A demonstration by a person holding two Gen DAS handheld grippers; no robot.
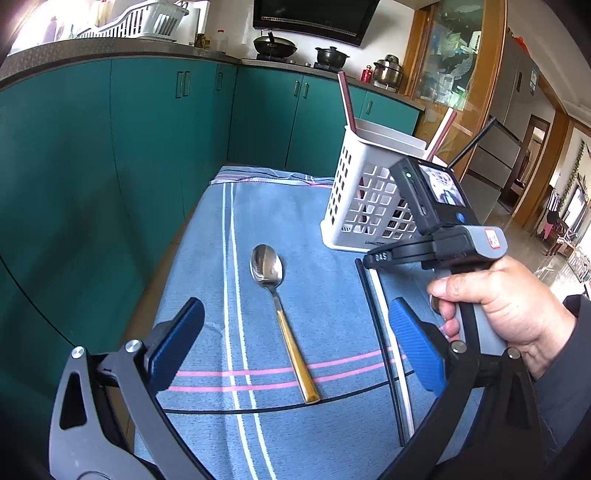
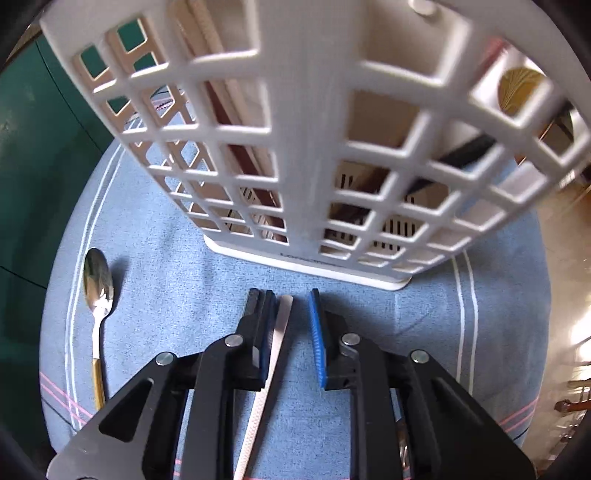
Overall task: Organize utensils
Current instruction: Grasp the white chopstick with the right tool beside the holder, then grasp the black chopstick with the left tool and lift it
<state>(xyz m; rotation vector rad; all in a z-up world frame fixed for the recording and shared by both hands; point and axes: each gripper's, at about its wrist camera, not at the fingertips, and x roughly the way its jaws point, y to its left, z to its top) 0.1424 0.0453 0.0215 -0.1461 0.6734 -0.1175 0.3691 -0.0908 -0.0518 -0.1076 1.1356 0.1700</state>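
Observation:
A steel spoon (image 1: 275, 291) with a gold handle lies on the blue cloth (image 1: 314, 221), bowl pointing away; it also shows in the right wrist view (image 2: 96, 295). My left gripper (image 1: 295, 343) is open and hovers over the spoon's handle end. A white lattice utensil holder (image 1: 364, 201) stands at the far right of the cloth with chopsticks in it. A black chopstick (image 1: 382, 350) and a white chopstick (image 1: 393, 350) lie side by side to the right of the spoon. My right gripper (image 2: 293, 328) is open, its fingers straddling the white chopstick (image 2: 275, 343) just before the holder (image 2: 306, 147).
Teal kitchen cabinets (image 1: 110, 147) run along the left and back. A counter above holds a dish rack (image 1: 133, 22), a wok (image 1: 275, 46) and pots. The cloth-covered table (image 1: 192, 221) drops off at the left. A hallway opens at the right.

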